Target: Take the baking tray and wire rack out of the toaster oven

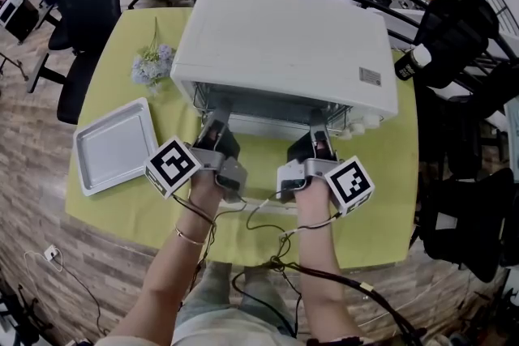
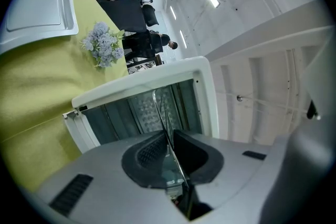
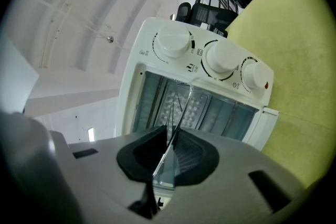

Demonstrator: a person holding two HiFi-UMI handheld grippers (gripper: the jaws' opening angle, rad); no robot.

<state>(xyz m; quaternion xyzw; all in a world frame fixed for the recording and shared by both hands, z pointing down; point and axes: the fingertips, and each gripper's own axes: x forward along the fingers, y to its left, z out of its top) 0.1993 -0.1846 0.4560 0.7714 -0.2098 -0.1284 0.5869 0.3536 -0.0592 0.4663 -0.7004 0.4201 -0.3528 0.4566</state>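
Observation:
The white toaster oven (image 1: pixel 284 40) stands on a yellow-green tablecloth with its front open toward me. The wire rack (image 1: pixel 350 126) lies in the oven mouth, its ends showing at both sides. My left gripper (image 1: pixel 212 130) and right gripper (image 1: pixel 319 140) reach into the opening side by side. In the left gripper view the left gripper (image 2: pixel 169 136) is shut on the thin wire rack (image 2: pixel 160 107), seen edge-on. My right gripper (image 3: pixel 172 136) pinches the wire rack (image 3: pixel 181 97) the same way. The empty baking tray (image 1: pixel 116 143) rests on the table, left of the oven.
A bunch of pale blue flowers (image 1: pixel 152 63) lies between the tray and the oven. Three white knobs (image 3: pixel 223 57) sit beside the oven opening. Black office chairs (image 1: pixel 81 20) stand beyond the table's left edge, and dark equipment (image 1: pixel 454 28) on the right.

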